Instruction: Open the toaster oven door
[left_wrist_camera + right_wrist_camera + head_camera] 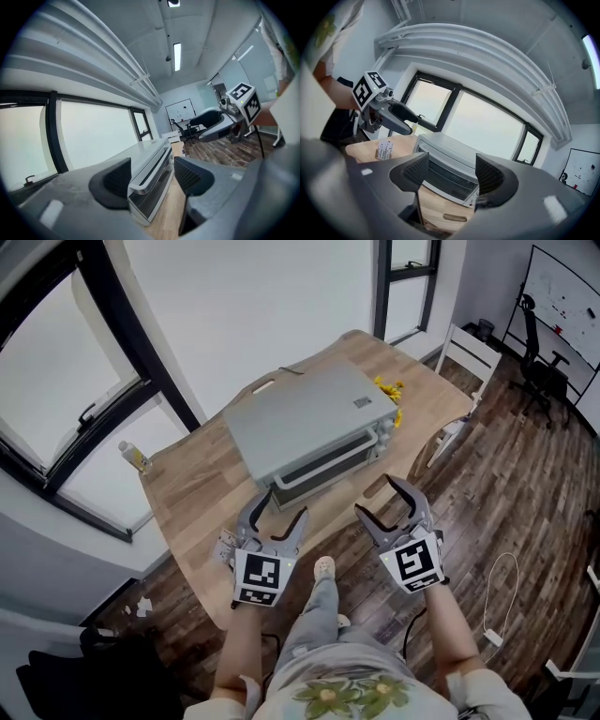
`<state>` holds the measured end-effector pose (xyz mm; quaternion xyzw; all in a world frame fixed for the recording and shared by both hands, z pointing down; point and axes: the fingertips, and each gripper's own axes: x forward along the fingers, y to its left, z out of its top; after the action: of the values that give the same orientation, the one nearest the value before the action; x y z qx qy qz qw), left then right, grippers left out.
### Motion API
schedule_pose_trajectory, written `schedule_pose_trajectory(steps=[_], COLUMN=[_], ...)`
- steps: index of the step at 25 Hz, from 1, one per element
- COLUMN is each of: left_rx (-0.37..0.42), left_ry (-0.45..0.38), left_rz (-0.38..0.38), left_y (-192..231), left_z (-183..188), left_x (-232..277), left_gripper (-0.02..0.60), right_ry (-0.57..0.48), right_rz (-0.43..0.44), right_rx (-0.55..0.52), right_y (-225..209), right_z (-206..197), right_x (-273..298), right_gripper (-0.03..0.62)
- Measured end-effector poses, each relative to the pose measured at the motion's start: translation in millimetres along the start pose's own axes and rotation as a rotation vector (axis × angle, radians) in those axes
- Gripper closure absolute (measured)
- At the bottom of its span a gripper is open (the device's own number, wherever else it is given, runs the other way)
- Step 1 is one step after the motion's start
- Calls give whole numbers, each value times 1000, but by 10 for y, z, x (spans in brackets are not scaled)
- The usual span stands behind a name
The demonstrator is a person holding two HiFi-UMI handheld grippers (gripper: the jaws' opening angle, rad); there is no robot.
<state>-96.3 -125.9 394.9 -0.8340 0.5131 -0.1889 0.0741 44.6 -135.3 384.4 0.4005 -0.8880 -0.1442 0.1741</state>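
Left tongs (284, 504) and right tongs (375, 496): both wide open, empty, just short of the shut toaster oven (305, 413) on the table (202, 493). Centre 1 pair on the door handle (323, 468), clamp squarely, then pull outward and down gently.

An office: whiteboard (565, 298), swivel chair (536, 362), wooden table (187, 493), plank floor (506, 484).

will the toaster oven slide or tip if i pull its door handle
The toaster oven looks wide, low and boxy, so tipping seems unlikely. It sits on a smooth wooden table, so it may slide under a hard pull. Its door handle looks like a rigid bar, probably not flexing.
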Motion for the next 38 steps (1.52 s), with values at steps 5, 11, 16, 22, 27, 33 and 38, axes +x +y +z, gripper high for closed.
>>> schedule_pose_trajectory(steps=[5, 11, 16, 22, 27, 33, 38], left_rx=[11, -4, 58, 103, 141, 158, 178], left_ry=[73, 143, 216, 273, 330, 366, 375], left_rz=[-32, -96, -123, -129, -151, -149, -123], left_y=[41, -29, -34, 4, -22, -7, 3], left_z=[-146, -396, -529, -650, -769, -888, -947], left_x=[239, 506, 682, 854, 939, 994, 1035], left_gripper=[290, 290, 290, 290, 291, 333, 351], right_ry=[40, 110, 149, 197, 264, 320, 347], right_rz=[58, 140, 171, 208, 274, 280, 258], right_rx=[-69, -148, -180, -221, -305, -381, -425], right_y=[-7, 10, -41, -116, -125, -153, -135], right_z=[-140, -336, -468, -627, -809, -956, -1025], right_x=[220, 512, 739, 1002, 1175, 1388, 1484], right_gripper=[293, 289, 287, 279, 279, 283, 319])
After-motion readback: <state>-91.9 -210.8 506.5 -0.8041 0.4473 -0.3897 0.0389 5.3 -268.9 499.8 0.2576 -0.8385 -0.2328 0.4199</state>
